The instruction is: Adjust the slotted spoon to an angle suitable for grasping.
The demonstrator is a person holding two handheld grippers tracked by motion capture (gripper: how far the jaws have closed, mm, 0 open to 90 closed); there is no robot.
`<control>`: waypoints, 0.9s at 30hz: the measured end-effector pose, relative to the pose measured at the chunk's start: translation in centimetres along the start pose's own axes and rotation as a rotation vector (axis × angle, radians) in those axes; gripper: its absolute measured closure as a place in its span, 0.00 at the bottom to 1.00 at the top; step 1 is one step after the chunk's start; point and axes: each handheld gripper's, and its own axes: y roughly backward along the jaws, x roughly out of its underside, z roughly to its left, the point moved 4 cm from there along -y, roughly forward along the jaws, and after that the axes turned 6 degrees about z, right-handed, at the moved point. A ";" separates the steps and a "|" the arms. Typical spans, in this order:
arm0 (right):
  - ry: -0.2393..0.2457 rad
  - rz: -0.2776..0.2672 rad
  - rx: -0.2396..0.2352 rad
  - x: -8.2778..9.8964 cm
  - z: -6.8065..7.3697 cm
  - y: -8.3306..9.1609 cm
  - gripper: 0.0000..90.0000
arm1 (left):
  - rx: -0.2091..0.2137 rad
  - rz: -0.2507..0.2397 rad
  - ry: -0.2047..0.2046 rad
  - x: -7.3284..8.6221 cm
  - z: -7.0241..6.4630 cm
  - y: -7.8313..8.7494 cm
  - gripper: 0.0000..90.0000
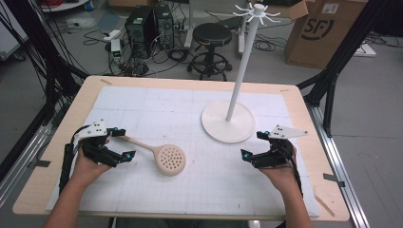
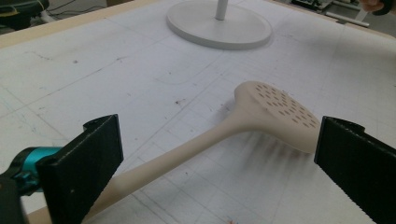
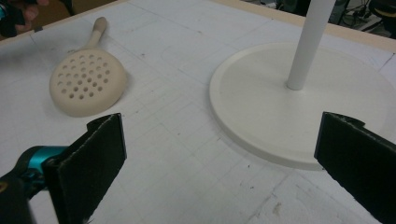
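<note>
A beige slotted spoon (image 1: pixel 164 156) lies flat on the white mat, its perforated head toward the middle and its handle pointing left. My left gripper (image 1: pixel 122 143) is open at the handle's end; in the left gripper view the spoon (image 2: pixel 243 123) runs between the spread jaws, untouched. A white hook stand (image 1: pixel 228 121) rises from a round base at centre right, its pole topped by a ring of hooks. My right gripper (image 1: pixel 253 145) is open just right of the base, holding nothing. The right gripper view has the spoon (image 3: pixel 88 83) at far left and the stand's base (image 3: pixel 280 121) ahead.
The white gridded mat (image 1: pixel 190 190) covers most of the wooden table (image 1: pixel 313 156). Beyond the far edge stand a black stool (image 1: pixel 211 42), computer cases (image 1: pixel 147 28), loose cables and a cardboard box (image 1: pixel 323 28). Black frame struts flank both sides.
</note>
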 end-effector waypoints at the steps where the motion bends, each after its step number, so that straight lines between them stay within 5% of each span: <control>1: -0.001 0.004 0.001 0.1 -0.1 0.0 0.01 | 0.001 0.005 0.000 0.0 0.0 0.0 0.02; 27: 0.010 0.029 0.009 0.3 0.4 -0.2 0.01 | -0.007 0.016 -0.028 0.0 -0.2 0.1 0.02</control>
